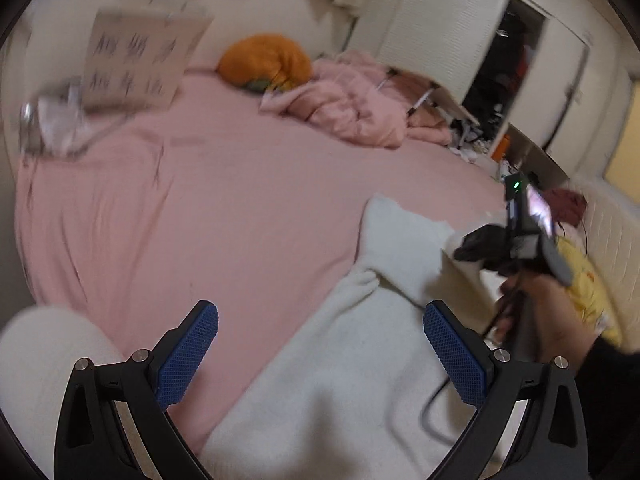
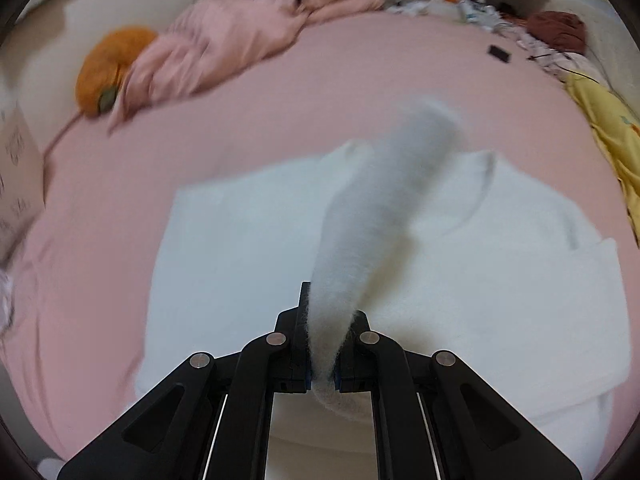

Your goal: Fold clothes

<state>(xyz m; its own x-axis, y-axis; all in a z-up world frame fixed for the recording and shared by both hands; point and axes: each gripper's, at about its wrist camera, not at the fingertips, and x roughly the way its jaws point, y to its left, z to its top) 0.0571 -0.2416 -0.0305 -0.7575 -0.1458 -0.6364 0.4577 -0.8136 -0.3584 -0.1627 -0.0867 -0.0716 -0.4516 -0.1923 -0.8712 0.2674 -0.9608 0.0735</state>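
Right gripper [image 2: 323, 354] is clamping a fuzzy white sleeve [image 2: 384, 208] of the white fleece garment [image 2: 240, 248] lying on the pink bedsheet [image 2: 280, 92]; left gripper [image 1: 320, 354] is hanging wide, empty.

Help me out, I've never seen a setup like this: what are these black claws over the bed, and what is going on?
A person holds handheld tongs in each hand, each with a camera looking along its fingers. One picture is from the left tongs, open and empty. There you see the right tongs and the hand holding them. The other is from the right tongs, shut on a fuzzy sleeve of the white sweater, which is spread on the pink bed.
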